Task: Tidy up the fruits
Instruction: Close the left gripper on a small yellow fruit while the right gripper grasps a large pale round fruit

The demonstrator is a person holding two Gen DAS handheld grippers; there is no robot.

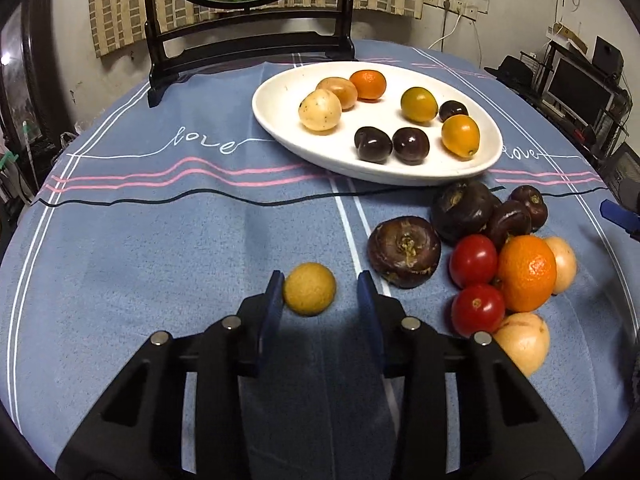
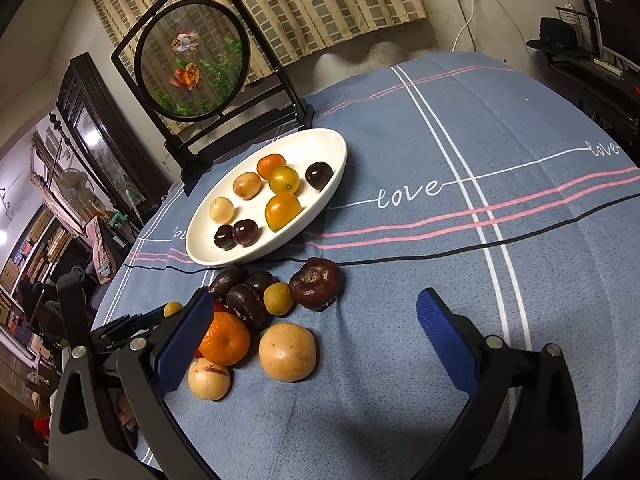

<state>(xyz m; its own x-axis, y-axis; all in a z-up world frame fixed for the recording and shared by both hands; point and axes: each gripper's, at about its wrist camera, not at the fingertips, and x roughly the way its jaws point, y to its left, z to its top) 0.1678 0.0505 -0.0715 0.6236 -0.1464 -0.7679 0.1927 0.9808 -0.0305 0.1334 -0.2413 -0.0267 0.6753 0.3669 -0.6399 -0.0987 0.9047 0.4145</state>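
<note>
Left gripper (image 1: 320, 300), jaws apart, brackets the small yellow fruit (image 1: 309, 289) at lower centre, only the left pad touching, to move it to the white plate (image 1: 280, 92); right gripper (image 2: 316, 344) waits wide apart.

black plastic tongs (image 1: 320, 300), blue ribbed pads (image 2: 446, 340), silver round screws (image 1: 409, 323)

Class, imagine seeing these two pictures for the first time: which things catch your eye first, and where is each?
First, the white oval ceramic plate at the far middle of the blue cloth, holding orange, yellow and dark fruits. Next, the loose pile nearer the camera, topped by a bright orange tangerine. Closest, the left tongs flank a small round yellow fruit: one pad touches, the other stands apart.
</note>
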